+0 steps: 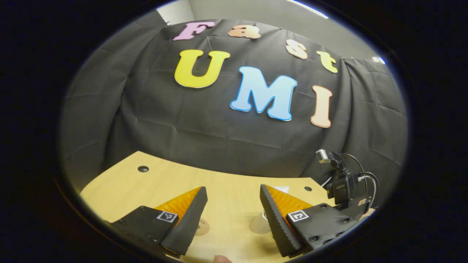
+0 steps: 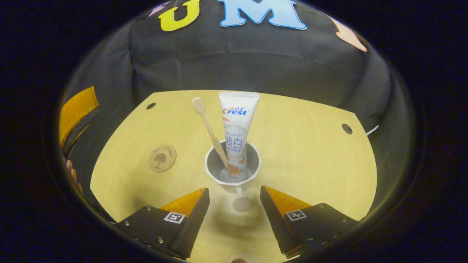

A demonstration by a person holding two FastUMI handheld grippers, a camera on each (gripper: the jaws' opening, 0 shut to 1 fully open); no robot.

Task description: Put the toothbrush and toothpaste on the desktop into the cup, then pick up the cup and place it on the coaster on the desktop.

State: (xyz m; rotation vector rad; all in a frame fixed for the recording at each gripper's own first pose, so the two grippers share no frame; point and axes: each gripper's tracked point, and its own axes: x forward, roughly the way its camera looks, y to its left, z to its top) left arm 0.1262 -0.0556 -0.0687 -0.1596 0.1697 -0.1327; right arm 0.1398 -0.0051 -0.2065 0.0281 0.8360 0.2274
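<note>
A white cup (image 2: pixel 219 168) stands mid-table in the right gripper view, its handle (image 2: pixel 241 202) turned toward the camera. A white toothpaste tube (image 2: pixel 237 135) stands upright in the cup, and a wooden toothbrush (image 2: pixel 210 128) leans left beside it. To the cup's left lies a round wooden coaster (image 2: pixel 162 157), bare. My right gripper (image 2: pixel 234 213) is open just short of the handle, touching nothing. My left gripper (image 1: pixel 233 219) is open above the table with nothing between its fingers. The coaster (image 1: pixel 202 227) peeks out beside its left finger.
The light wooden table (image 2: pixel 310 164) has cable holes (image 2: pixel 151 106) near its back corners (image 2: pixel 346 128). The left gripper (image 2: pixel 76 117) and a hand's fingers (image 2: pixel 71 171) show at the left edge. The right gripper's camera and cables (image 1: pixel 343 182) are off to the right.
</note>
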